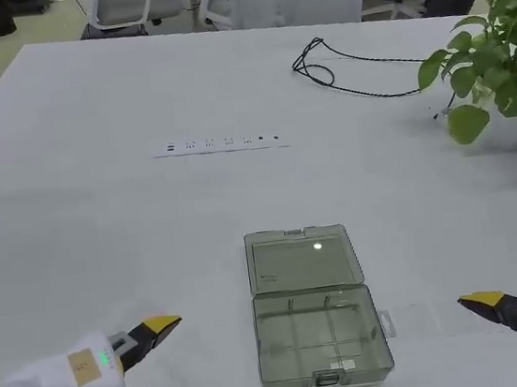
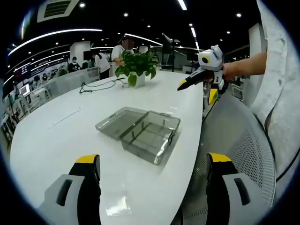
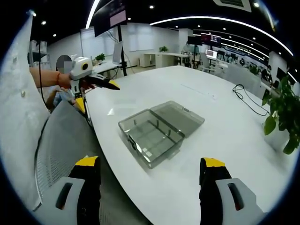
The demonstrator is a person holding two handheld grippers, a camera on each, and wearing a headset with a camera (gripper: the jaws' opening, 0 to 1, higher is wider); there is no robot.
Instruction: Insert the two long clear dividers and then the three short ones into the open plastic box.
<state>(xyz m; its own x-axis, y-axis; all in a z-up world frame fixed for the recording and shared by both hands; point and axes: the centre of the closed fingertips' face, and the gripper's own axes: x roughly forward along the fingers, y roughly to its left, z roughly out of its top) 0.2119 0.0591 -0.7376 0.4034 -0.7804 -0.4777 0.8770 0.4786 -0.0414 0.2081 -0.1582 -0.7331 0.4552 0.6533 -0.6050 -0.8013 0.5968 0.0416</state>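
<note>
White and wide, one table point(image 1: 102, 222) is carrying one open plastic box point(image 1: 321, 337), which is lying near our edge, between the two grippers and touching neither, with its lid point(image 1: 300, 259) folded flat behind it. Farther back we are counting one power strip point(image 1: 219, 143), one black cable point(image 1: 348, 74) and one potted plant point(image 1: 492, 61), the plant being cut off by the frame. Thin clear walls are crossing inside the box, but we are not managing to count them or tell long from short. The left gripper point(image 1: 162, 326) and the right gripper point(image 1: 484, 300) are showing at either side of the box, both partly cut off. In each gripper view the jaws are standing wide apart, gripping nothing. A white sticker point(image 1: 341, 365) on the box front and a label point(image 1: 82, 366) on the left gripper are showing marks too small for us to read.
</note>
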